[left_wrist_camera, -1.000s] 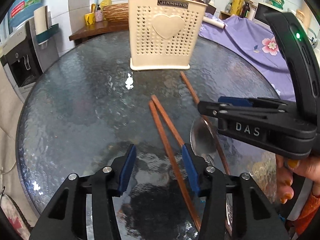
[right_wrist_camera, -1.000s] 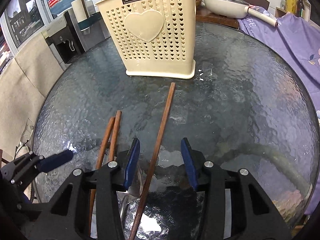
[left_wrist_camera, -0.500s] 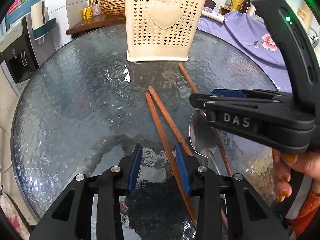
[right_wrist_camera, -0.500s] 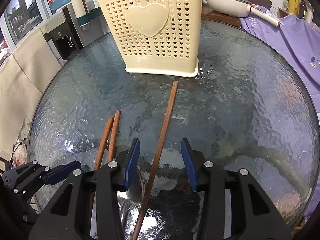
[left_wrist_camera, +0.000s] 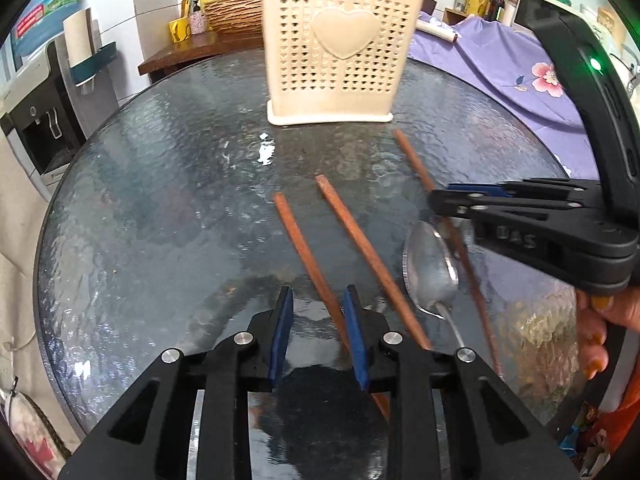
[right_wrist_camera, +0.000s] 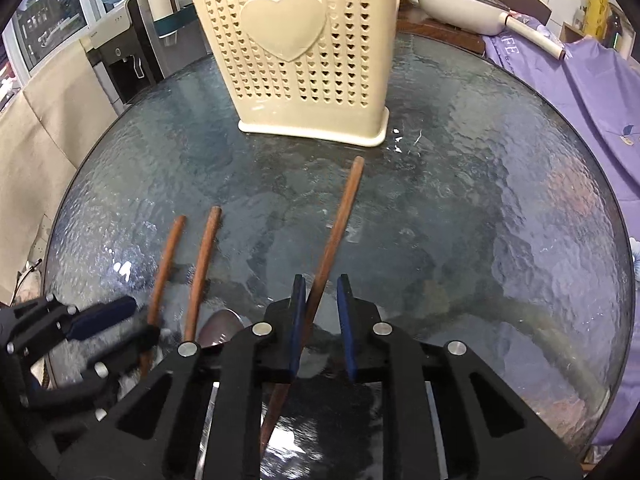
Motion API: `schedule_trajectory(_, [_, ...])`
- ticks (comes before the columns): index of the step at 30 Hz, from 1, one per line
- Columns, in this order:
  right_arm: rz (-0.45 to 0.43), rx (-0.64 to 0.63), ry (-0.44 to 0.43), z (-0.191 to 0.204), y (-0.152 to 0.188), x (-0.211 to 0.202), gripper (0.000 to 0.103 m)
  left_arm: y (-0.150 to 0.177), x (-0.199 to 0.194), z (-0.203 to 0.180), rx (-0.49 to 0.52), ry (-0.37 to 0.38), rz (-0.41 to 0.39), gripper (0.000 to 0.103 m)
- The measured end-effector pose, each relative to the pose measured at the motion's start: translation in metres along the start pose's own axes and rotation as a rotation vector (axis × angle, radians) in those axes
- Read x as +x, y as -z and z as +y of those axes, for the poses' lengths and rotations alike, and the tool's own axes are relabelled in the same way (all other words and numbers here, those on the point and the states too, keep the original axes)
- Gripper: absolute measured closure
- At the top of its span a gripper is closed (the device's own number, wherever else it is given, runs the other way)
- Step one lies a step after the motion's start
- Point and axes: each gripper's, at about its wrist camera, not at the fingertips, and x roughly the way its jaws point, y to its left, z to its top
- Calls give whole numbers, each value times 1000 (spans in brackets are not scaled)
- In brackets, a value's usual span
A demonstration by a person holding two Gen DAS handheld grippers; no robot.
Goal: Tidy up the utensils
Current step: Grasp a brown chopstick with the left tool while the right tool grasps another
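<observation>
Three wooden chopsticks and one metal spoon [left_wrist_camera: 430,272] lie toward the near edge of the table [left_wrist_camera: 160,200], tips aimed at the cream perforated holder [left_wrist_camera: 340,52] standing upright nearer the far edge; handles already poke from its top. Expect the sticks to be light, stiff and thin, likely to roll or skate on glass, so pinch each square across its thicker part. The spoon is heavier and slick; its narrow handle looks the better hold. Your left gripper [left_wrist_camera: 318,290] has just been closing around the leftmost chopstick [left_wrist_camera: 304,252], which sits against one pad with a gap at the other. Your right gripper [right_wrist_camera: 320,279] has likewise been closing on the longest-reaching chopstick [right_wrist_camera: 340,216], against one pad and clear of the other, so neither is pinched yet. The table is round, rippled glass, hard and glossy. Beyond it: a purple floral cloth [left_wrist_camera: 500,68], a water dispenser [left_wrist_camera: 36,120], a white pan [right_wrist_camera: 460,8].
</observation>
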Motion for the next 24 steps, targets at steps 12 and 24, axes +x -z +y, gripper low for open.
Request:
schedule_trajectory(12, [12,72,-34,-10,-21,10,86,-21,13,14,-65,17,2,77])
schedule_trajectory(24, [13,63,-13,1,-41,23,86,-37,25,9,-37,-7,4,82])
